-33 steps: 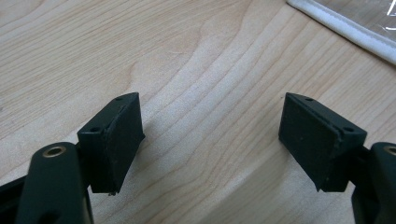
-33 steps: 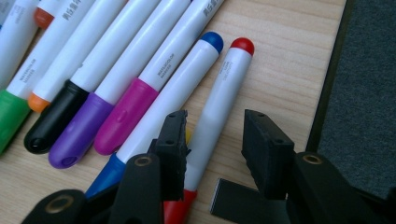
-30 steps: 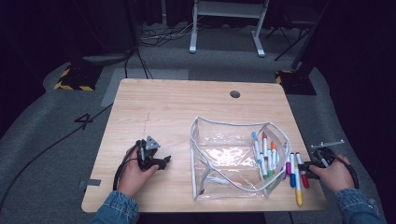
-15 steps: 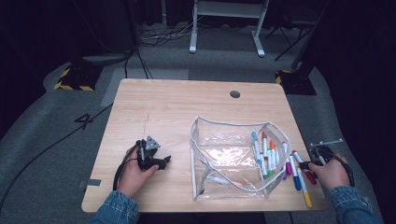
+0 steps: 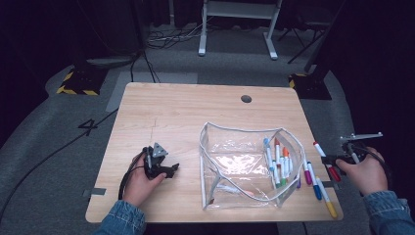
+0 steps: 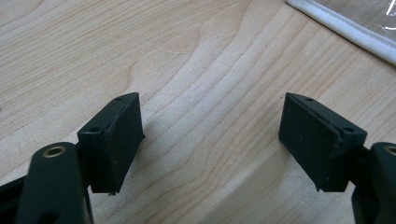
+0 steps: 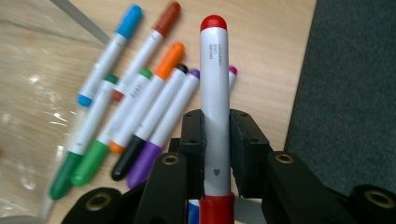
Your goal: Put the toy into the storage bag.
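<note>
While the right gripper pinches the red marker at right of frame, above the surface, carry it level over the clear pouch before releasing; the left gripper rests, jaws spread.

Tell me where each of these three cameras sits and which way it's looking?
High view: above the table, looking forward and down; both hands and forearms show.
Left gripper view: on the left tongs, facing bare wood; open jaws show.
Right gripper view: on the right tongs, jaws clamping a red marker.
Shared: marker and clear pouch.
</note>
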Demonstrator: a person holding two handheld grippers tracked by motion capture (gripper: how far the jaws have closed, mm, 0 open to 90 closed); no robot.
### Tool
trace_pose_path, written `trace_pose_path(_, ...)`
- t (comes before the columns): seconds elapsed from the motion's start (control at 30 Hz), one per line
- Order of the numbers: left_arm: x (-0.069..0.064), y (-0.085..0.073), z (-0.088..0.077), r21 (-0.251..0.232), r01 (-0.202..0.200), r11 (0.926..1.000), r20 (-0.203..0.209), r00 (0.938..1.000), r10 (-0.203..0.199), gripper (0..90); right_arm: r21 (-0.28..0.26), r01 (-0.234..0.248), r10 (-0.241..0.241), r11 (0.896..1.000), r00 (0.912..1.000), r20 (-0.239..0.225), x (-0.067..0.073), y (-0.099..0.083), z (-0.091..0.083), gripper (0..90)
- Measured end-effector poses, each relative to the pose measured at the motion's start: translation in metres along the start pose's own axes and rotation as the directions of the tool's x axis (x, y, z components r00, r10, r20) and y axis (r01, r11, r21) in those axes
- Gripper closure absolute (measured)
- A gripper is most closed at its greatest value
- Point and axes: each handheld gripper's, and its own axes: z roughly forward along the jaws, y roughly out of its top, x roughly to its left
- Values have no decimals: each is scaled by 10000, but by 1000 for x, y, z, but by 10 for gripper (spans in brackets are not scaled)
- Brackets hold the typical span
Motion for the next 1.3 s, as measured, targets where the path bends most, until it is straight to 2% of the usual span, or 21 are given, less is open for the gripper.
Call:
trace_pose_path(0.23, 0, 0, 0, 2, 0, 10000, 1, 10000, 0, 223, -703, 640, -668, 9955, 9970, -385, 22, 27, -35, 768)
trace_pose_path(0.27, 0, 0, 0, 3, -1, 10000, 1, 10000, 1, 223, -978, 1015, -1073, 9900, 9926, -567, 33, 39, -47, 768)
trace_pose_path(0.33, 0, 0, 0, 3, -3, 10000, 1, 10000, 3, 223, -1057, 1119, -1189, 9881, 9909, -628, 37, 42, -51, 768)
trace_pose_path(0.37, 0, 0, 0, 2, -3, 10000, 1, 10000, 3, 223, -1250, 1425, -1527, 9819, 9854, -756, 49, 52, -60, 768)
trace_pose_path(0.43, 0, 0, 0, 3, 0, 10000, 1, 10000, 0, 223, -1401, 1580, -1700, 9774, 9824, -779, 55, 56, -64, 768)
trace_pose_path(0.47, 0, 0, 0, 2, 0, 10000, 1, 10000, 0, 223, -1497, 1966, -2107, 9690, 9739, -843, 69, 65, -73, 768)
trace_pose_path(0.53, 0, 0, 0, 3, -2, 10000, 2, 10000, 2, 223, -1550, 2092, -2243, 9655, 9706, -874, 74, 68, -75, 767)
trace_pose_path(0.7, 0, 0, 0, 2, -1, 10000, 3, 10000, 1, 223, -1711, 2746, -2975, 9462, 9463, -1267, 106, 82, -84, 768)
trace_pose_path(0.73, 0, 0, 0, 1, -1, 10000, 1, 10000, 1, 223, -1718, 2956, -3211, 9397, 9356, -1468, 119, 88, -84, 767)
trace_pose_path(0.8, 0, 0, 0, 0, 1, 10000, 3, 10000, -1, 223, -1747, 3160, -3438, 9325, 9250, -1621, 129, 92, -83, 768)
trace_pose_path(0.83, 0, 0, 0, -1, 4, 10000, 6, 10000, -4, 223, -1747, 3160, -3438, 9325, 9250, -1621, 129, 92, -83, 768)
trace_pose_path(0.9, 0, 0, 0, -3, 5, 10000, 7, 10000, -5, 222, -1749, 3410, -3710, 9237, 9099, -1856, 142, 97, -80, 767)
trace_pose_path(0.93, 0, 0, 0, -3, 22, 10000, 14, 10000, -22, 222, -1723, 3458, -3758, 9224, 9064, -1930, 146, 98, -79, 768)
trace_pose_path(1.0, 0, 0, 0, -4, 20, 10000, 14, 10000, -20, 222, -1691, 3702, -4007, 9134, 8908, -2142, 157, 101, -75, 768)
trace_pose_path(1.07, 0, 0, 0, -2, 14, 10000, 30, 10000, -14, 222, -1663, 3969, -4277, 9027, 8702, -2446, 173, 105, -69, 767)
trace_pose_path(1.1, 0, 0, 0, -2, 14, 10000, 30, 10000, -14, 222, -1663, 3969, -4277, 9027, 8702, -2446, 173, 105, -69, 767)
trace_pose_path(1.13, 0, 0, 0, -2, 10, 10000, 35, 10000, -10, 222, -1619, 4155, -4451, 8951, 8542, -2687, 184, 108, -64, 768)
trace_pose_path(1.17, 0, 0, 0, -2, 10, 10000, 35, 10000, -10, 222, -1619, 4155, -4451, 8951, 8542, -2687, 184, 108, -64, 768)
trace_pose_path(1.2, 0, 0, 0, 0, 10, 10000, 40, 10000, -10, 222, -1582, 4289, -4569, 8894, 8431, -2834, 192, 109, -60, 768)
trace_pose_path(1.23, 0, 0, 0, 0, 10, 10000, 40, 10000, -10, 221, -1582, 4289, -4569, 8894, 8431, -2834, 192, 109, -60, 768)
trace_pose_path(1.3, 0, 0, 0, 1, 7, 10000, 42, 10000, -7, 220, -1509, 4497, -4742, 8804, 8279, -2995, 202, 110, -54, 767)
